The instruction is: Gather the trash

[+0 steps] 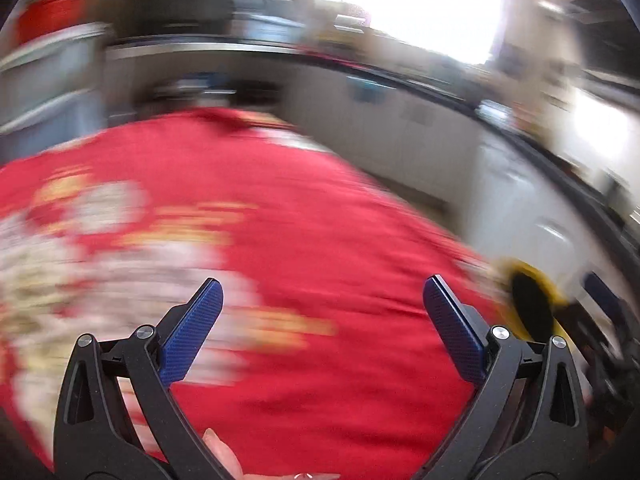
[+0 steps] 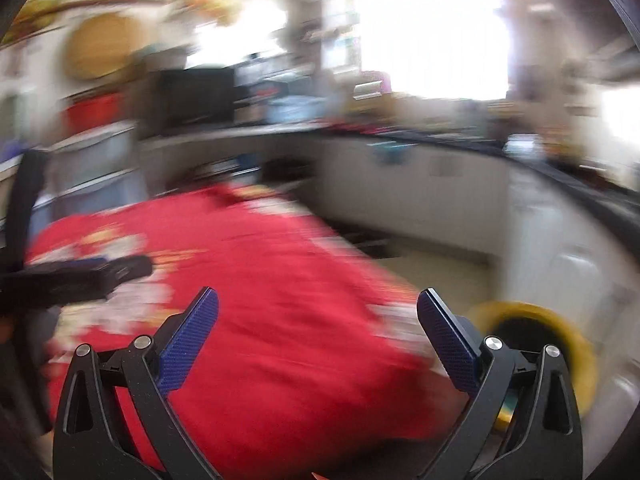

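Both views are heavily motion-blurred. My left gripper (image 1: 323,286) is open over a table under a red patterned cloth (image 1: 320,240), with nothing between its blue pads. My right gripper (image 2: 318,298) is open too, empty, above the same red cloth (image 2: 280,280). A yellow-rimmed round bin with a dark opening (image 2: 532,344) stands off the table's right edge, close to the right finger; in the left wrist view the bin (image 1: 528,296) sits at the right. The left gripper's black body (image 2: 72,276) shows at the left of the right wrist view. No trash item is discernible.
Pale kitchen cabinets (image 1: 400,128) under a dark counter (image 2: 520,160) curve round behind and to the right of the table. Bright windows (image 1: 424,0) glare at the back. Shelves with a red box (image 2: 92,112) stand at the left. Floor (image 2: 432,268) lies between table and cabinets.
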Action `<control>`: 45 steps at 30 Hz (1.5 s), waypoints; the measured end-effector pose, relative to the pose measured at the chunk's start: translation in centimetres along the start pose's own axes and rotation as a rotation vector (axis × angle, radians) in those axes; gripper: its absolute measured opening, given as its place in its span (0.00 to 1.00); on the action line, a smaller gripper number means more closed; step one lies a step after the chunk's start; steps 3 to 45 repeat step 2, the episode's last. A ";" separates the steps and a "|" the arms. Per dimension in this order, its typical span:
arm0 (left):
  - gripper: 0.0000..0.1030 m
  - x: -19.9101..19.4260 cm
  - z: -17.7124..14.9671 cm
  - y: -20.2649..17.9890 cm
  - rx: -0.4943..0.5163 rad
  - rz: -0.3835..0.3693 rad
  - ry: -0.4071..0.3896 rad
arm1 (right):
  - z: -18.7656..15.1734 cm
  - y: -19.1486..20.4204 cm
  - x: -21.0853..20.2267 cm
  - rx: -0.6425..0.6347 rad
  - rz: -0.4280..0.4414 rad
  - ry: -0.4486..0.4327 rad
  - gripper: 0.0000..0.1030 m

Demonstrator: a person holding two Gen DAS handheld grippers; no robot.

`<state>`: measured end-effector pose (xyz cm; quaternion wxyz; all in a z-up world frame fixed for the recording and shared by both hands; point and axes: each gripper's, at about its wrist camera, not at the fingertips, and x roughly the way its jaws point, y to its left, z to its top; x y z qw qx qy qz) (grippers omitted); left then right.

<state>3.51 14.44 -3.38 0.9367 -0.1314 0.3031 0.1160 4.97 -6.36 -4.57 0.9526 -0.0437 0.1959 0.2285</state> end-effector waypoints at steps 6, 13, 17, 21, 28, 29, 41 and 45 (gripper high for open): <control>0.90 -0.6 0.7 7.3 -0.107 0.200 -0.020 | 1.3 5.9 3.8 -0.055 0.170 0.079 0.94; 0.90 -0.6 0.7 7.3 -0.107 0.200 -0.020 | 1.3 5.9 3.8 -0.055 0.170 0.079 0.94; 0.90 -0.6 0.7 7.3 -0.107 0.200 -0.020 | 1.3 5.9 3.8 -0.055 0.170 0.079 0.94; 0.90 -0.6 0.7 7.3 -0.107 0.200 -0.020 | 1.3 5.9 3.8 -0.055 0.170 0.079 0.94; 0.90 -0.6 0.7 7.3 -0.107 0.200 -0.020 | 1.3 5.9 3.8 -0.055 0.170 0.079 0.94; 0.90 -0.6 0.7 7.3 -0.107 0.200 -0.020 | 1.3 5.9 3.8 -0.055 0.170 0.079 0.94; 0.90 -0.6 0.7 7.3 -0.107 0.200 -0.020 | 1.3 5.9 3.8 -0.055 0.170 0.079 0.94; 0.90 -0.6 0.7 7.3 -0.107 0.200 -0.020 | 1.3 5.9 3.8 -0.055 0.170 0.079 0.94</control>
